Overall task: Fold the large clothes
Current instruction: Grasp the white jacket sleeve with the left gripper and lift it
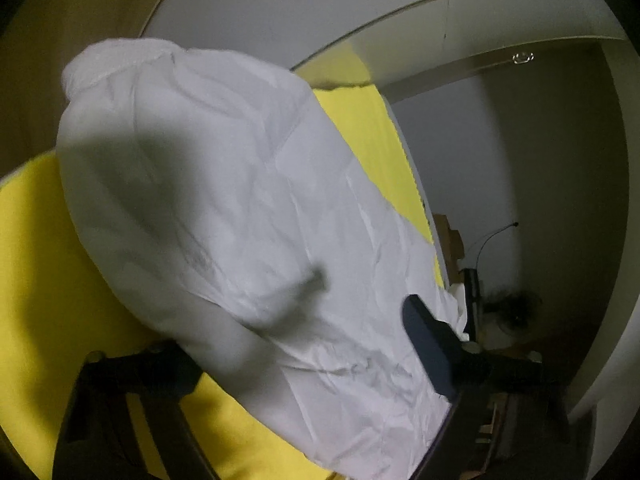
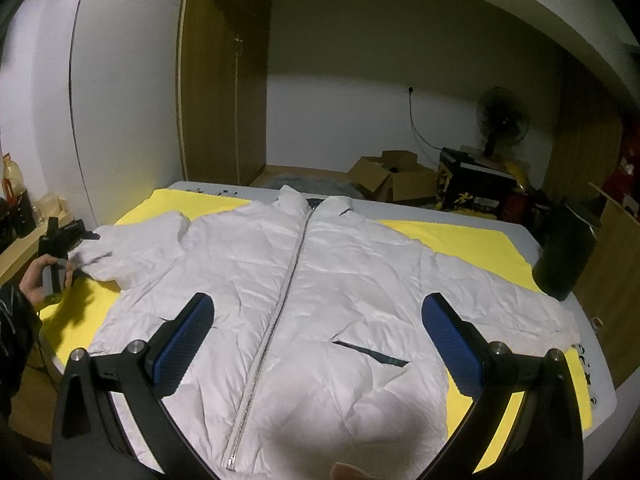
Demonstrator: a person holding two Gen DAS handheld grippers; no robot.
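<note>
dim room, white walls, wooden wardrobe behind; counter (image 2: 520, 220) covered by a yellow sheet (image 2: 472, 240).

item: jacket (image 2: 320, 280), white, padded, zip (image 2: 296, 276) shut, lying face up and flat on the sheet, collar at the far end, hem at the near edge. long axis follows the zip, straight away from the right tongs. both sleeves spread sideways from the zip.

right tongs (image 2: 318, 336): jaws wide apart, holding nothing, hovering over the hem with the zip between them.

left tongs (image 2: 60, 240): at the cuff of the sleeve (image 2: 132, 248) left of the zip; the left wrist view shows one pad against the cloth, the other hidden, so grip cannot be told. this hand is the nearer for folding that sleeve inward.

around: dark cylinder (image 2: 564, 252) just beside the sleeve right of the zip, may hinder that fold. boxes (image 2: 384, 176) and fan (image 2: 502, 120) beyond the collar.
</note>
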